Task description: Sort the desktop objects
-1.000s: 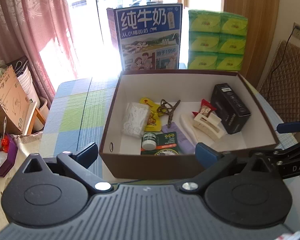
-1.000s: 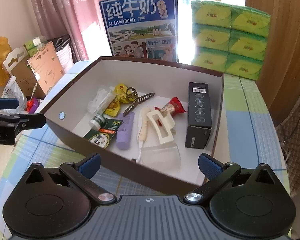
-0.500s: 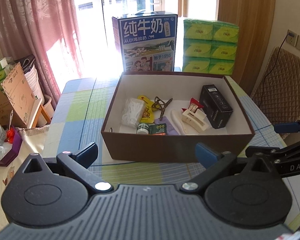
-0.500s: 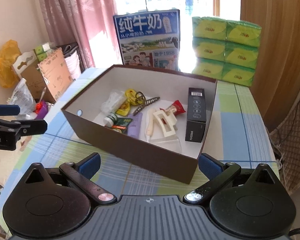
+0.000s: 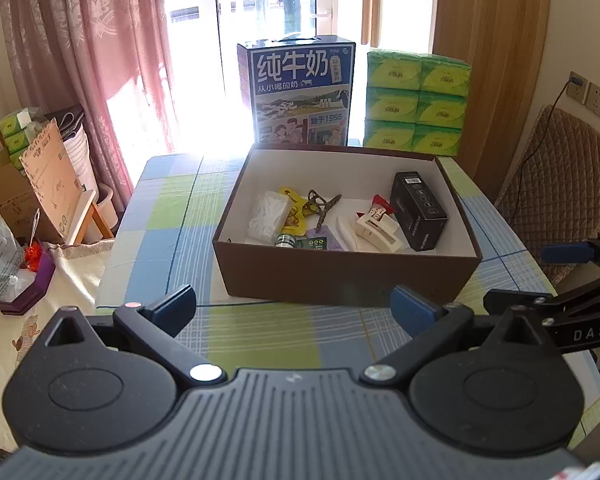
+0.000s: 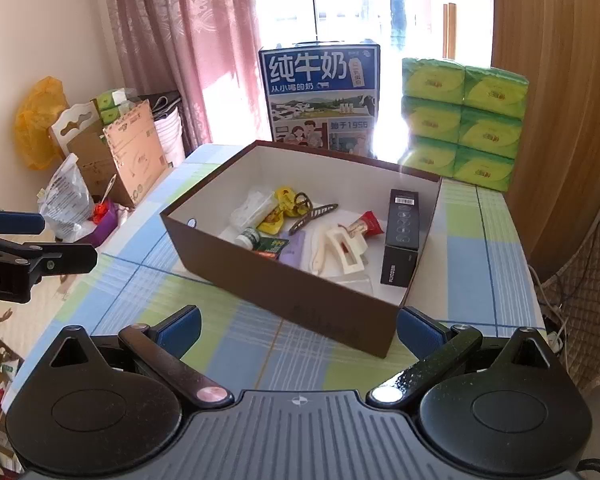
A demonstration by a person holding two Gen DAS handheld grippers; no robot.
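Fingers spread wide, empty, on left gripper (image 5: 292, 304) and right gripper (image 6: 298, 324), both above checked tablecloth (image 5: 160, 240), short of brown box (image 5: 340, 276). Inside box: black carton (image 5: 420, 210), white hair clip (image 5: 380, 232), small items.

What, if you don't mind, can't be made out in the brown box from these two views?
- Left wrist view: the box's near wall hides the lower parts of the small bottle and green packet.
- Right wrist view: the near wall cuts off the clear plastic piece.
- Both views: print on the black carton is too small to read.
- Either view: under the white hair clip, hidden.
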